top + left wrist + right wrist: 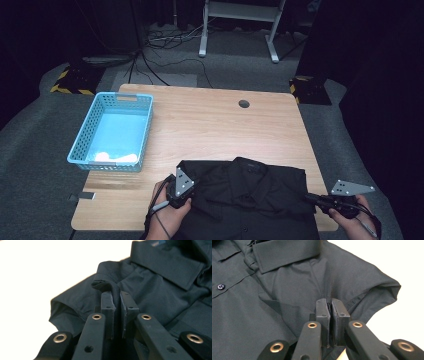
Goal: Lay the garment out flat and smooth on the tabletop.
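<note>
Two grippers, left (117,295) and right (329,302), we find clamped on folds at the shoulders of the shirt (250,192) at lower centre, a soft, limp, light cloth best held at seams.

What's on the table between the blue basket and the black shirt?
Nothing: the high view shows bare wood between the blue basket and the black shirt.
</note>
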Demonstrator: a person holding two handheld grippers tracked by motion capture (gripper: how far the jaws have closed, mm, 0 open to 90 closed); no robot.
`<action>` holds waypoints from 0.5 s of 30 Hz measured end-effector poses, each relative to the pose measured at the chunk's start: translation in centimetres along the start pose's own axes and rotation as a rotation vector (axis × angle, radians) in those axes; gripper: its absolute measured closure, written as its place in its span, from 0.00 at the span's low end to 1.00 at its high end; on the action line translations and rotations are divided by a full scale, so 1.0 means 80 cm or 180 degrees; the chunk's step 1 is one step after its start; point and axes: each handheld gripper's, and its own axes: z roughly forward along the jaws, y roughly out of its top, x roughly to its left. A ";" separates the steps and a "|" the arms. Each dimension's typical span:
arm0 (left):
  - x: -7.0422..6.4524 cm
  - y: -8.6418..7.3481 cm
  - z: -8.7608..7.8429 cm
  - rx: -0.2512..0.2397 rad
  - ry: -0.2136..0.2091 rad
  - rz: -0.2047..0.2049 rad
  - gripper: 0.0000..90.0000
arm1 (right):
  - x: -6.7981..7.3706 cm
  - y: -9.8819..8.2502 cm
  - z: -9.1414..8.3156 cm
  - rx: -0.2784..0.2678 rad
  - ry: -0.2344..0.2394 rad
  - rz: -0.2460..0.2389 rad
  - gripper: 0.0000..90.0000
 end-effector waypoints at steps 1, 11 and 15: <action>0.000 0.000 -0.003 -0.0020 -0.0006 -0.0019 0.92 | 0.001 0.000 -0.001 -0.0009 0.0001 0.0005 0.95; -0.005 -0.008 -0.019 -0.0033 -0.0047 0.0002 0.92 | 0.008 0.007 -0.011 -0.0046 -0.0049 -0.0039 0.95; -0.011 -0.011 -0.025 -0.0012 -0.0063 0.0031 0.92 | 0.015 0.007 -0.014 -0.0030 -0.0017 -0.0065 0.95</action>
